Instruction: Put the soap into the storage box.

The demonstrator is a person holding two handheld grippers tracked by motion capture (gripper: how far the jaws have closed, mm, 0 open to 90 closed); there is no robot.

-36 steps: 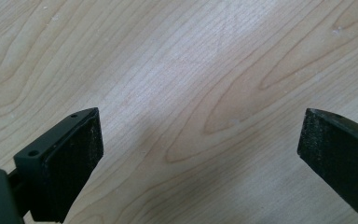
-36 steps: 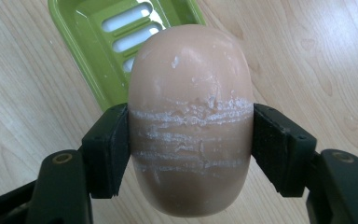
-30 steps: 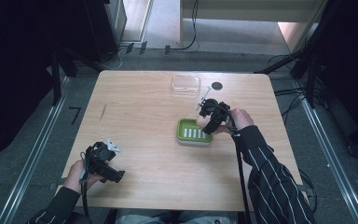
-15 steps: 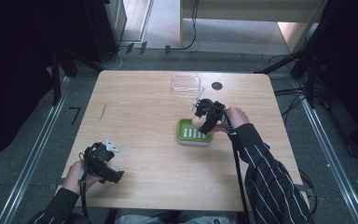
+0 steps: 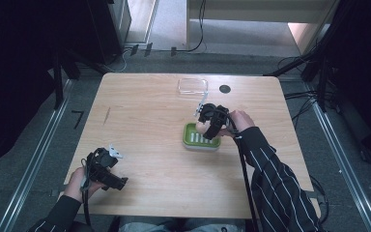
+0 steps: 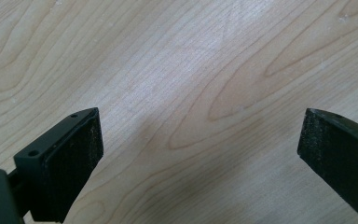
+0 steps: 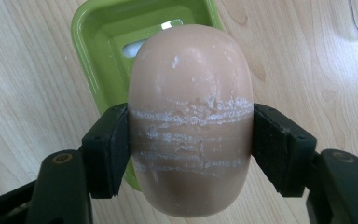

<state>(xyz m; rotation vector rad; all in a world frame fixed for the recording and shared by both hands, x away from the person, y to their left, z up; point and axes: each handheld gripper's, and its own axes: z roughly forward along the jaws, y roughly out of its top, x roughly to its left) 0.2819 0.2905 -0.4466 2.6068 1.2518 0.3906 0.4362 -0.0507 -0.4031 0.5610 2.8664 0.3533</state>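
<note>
Soap first: my right tongs (image 7: 191, 154) clamp the peach oval soap bar (image 7: 191, 116) over the green slotted plastic soap dish (image 7: 98, 56) right of the worktop's (image 5: 145, 121) centre. I should lower level, release gently. Left tongs (image 6: 200, 158) gape, idle.

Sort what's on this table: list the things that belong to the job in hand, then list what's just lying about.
In the job:
- soap bar, clamped by the right gripper
- green soap dish beneath it

Lying about:
- clear lid at the far edge
- dark round spot beside it
- left gripper, fingers apart over bare table
</note>
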